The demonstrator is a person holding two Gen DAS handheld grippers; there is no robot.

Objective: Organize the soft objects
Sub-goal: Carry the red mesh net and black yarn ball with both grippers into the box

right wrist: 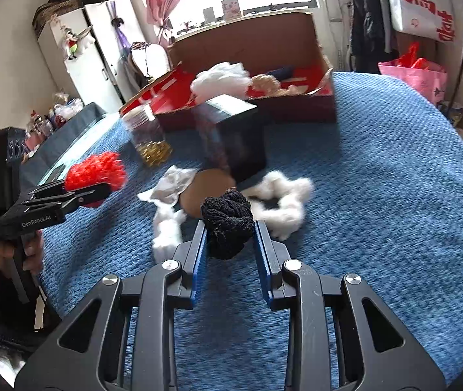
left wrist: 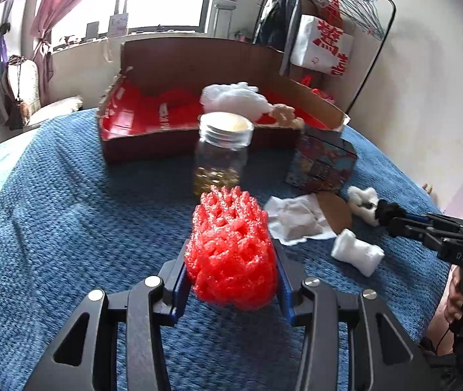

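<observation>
My left gripper (left wrist: 231, 254) is shut on a red foam net (left wrist: 231, 247) and holds it above the blue bedspread; the same net shows in the right wrist view (right wrist: 96, 174). My right gripper (right wrist: 230, 228) is shut on a black knitted ball (right wrist: 228, 221), just above the bed. In the left wrist view the right gripper (left wrist: 381, 211) sits at the right by white fluff (left wrist: 362, 200). An open cardboard box with a red lining (left wrist: 127, 123) stands at the back and holds white stuffing (left wrist: 231, 96) and a beige soft item (left wrist: 283, 114).
A glass jar with a gold lid (left wrist: 221, 153) and a dark printed box (left wrist: 322, 163) stand in front of the cardboard box. A crumpled tissue (left wrist: 296, 221), a brown disc (left wrist: 336, 211) and a white roll (left wrist: 357, 255) lie on the bed. White fluff (right wrist: 283, 202) lies ahead of the right gripper.
</observation>
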